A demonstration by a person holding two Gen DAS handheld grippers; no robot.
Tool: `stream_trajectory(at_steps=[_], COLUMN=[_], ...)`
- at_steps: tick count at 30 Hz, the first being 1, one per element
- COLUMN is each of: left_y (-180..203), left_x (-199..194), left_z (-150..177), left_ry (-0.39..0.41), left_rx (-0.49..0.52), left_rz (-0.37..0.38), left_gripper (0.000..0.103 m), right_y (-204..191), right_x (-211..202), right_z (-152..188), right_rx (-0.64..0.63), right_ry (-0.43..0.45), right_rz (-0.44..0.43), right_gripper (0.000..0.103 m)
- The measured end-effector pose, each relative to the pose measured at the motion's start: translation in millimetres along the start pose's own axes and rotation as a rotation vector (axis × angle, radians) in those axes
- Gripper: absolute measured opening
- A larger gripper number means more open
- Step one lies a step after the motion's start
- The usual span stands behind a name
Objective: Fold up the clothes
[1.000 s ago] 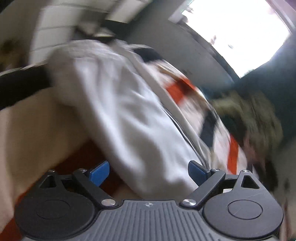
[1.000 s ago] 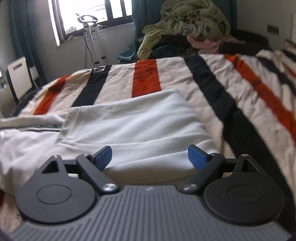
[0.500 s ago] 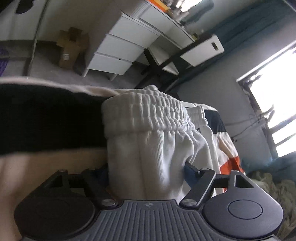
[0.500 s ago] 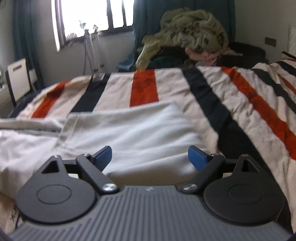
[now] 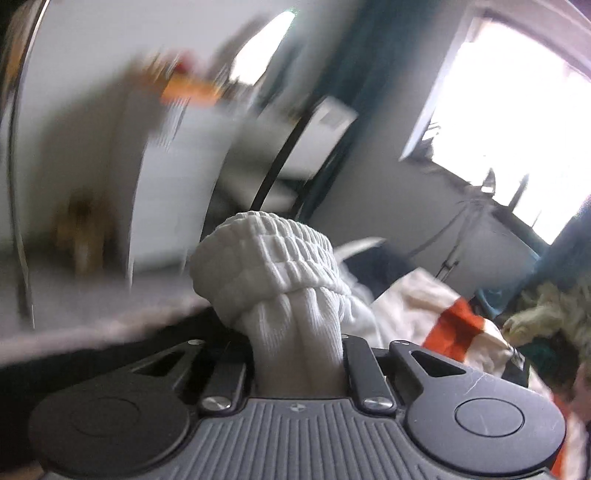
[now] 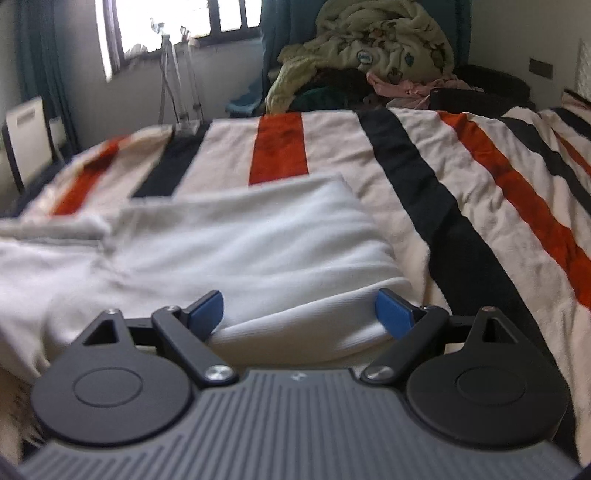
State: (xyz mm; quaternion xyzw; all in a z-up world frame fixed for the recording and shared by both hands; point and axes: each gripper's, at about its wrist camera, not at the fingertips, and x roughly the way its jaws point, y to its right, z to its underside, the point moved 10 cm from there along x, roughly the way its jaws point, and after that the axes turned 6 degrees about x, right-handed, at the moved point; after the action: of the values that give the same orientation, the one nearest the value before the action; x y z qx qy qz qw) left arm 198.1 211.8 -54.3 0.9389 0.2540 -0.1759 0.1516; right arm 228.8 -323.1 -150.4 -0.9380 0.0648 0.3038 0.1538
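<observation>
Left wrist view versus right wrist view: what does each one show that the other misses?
Only the left wrist view shows the left tongs shut on the white garment's ribbed waistband, plus blurred white drawers. Only the right wrist view shows the right tongs open over the flat part of the garment, and the full spread of the bed. Both show the white garment, the striped blanket, a bright window and the greenish laundry heap.
</observation>
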Motion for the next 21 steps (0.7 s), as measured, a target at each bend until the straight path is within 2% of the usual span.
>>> stream_trajectory(at_steps=[3, 7, 13, 15, 16, 21], left_y=[48.0, 122.6, 241.4, 282.1, 302.1, 400.5], left_x=[-36.8, -87.4, -138.6, -151.9, -157.3, -180.5], left_z=[-27.6, -55.6, -58.7, -45.2, -28.5, 78.4], left_ry=[0.14, 0.275, 0.338, 0.357, 0.365, 0.397], left_rx=[0.123, 0.194, 0.203, 0.211, 0.232, 0.38], left_rz=[0.03, 0.097, 0.207, 0.239, 0.254, 0.333], left_gripper=[0.013, 0.013, 0.013, 0.013, 0.013, 0.013], right_y=[13.8, 41.5, 83.5, 99.0, 106.9, 146.1], right_x=[-12.9, -26.3, -37.0, -36.9, -36.8, -36.1], right_z=[-14.7, -33.5, -55.8, -57.9, -58.7, -62.8], right_rx=[0.116, 0.232, 0.365, 0.417, 0.443, 0.574], right_ry=[0.04, 0.104, 0.183, 0.192, 0.196, 0.215], right_rz=[-0.039, -0.003, 0.032, 0.036, 0.038, 0.045], right_gripper=[0.09, 0.09, 0.09, 0.09, 0.09, 0.091])
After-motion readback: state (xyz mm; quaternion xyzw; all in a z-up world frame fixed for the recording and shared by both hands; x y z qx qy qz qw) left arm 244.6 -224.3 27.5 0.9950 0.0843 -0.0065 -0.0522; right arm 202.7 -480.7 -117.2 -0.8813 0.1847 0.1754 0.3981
